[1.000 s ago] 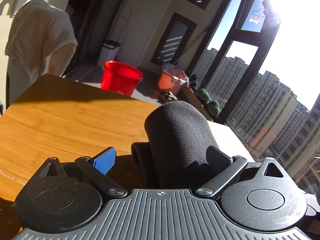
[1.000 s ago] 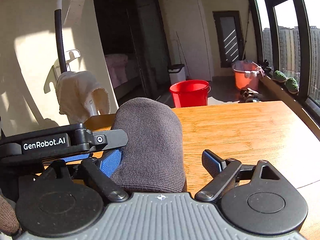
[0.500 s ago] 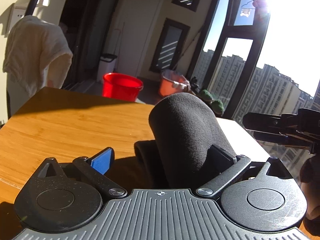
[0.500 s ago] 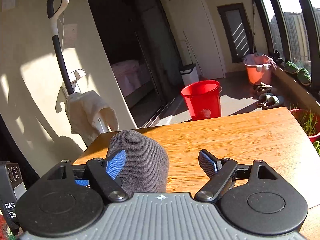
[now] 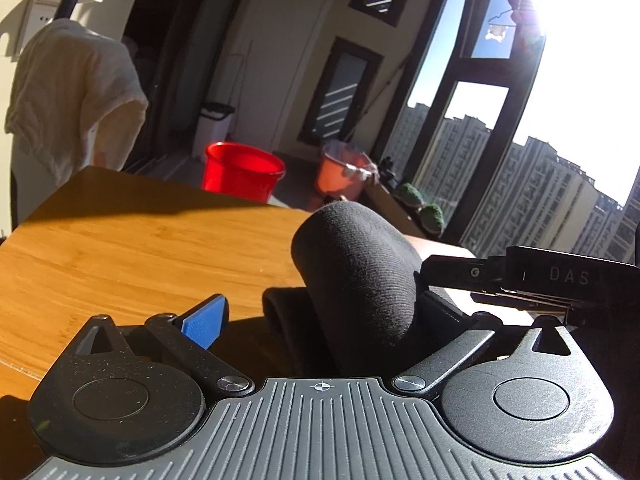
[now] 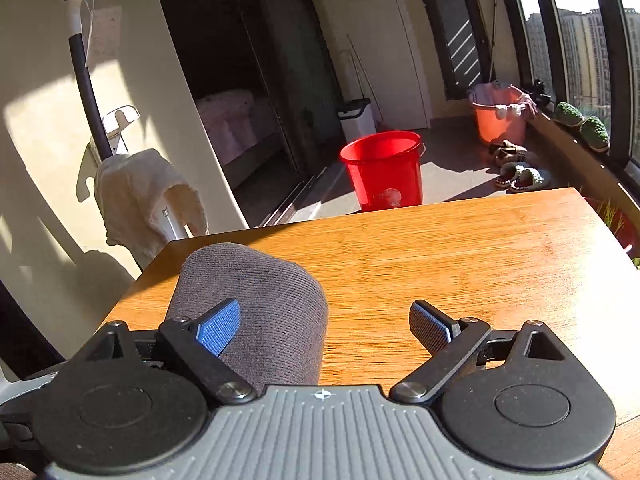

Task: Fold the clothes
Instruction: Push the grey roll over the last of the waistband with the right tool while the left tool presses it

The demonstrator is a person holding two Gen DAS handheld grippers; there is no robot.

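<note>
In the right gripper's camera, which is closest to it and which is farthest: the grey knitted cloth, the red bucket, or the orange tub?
1. Grey knitted cloth roll: at the right gripper, left side, on the wooden table.
2. Red plastic bucket: on the floor beyond the table's far edge.
3. Orange plastic tub: farthest, right, by the window.

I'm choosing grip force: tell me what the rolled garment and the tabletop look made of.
Rolled dark garment: soft ribbed knit, matte, fine parallel ribs showing; the fibre cannot be told. Tabletop: bamboo or wood-look board, smooth with a low sheen, streaky straight grain; whether solid or veneer cannot be told.
</note>
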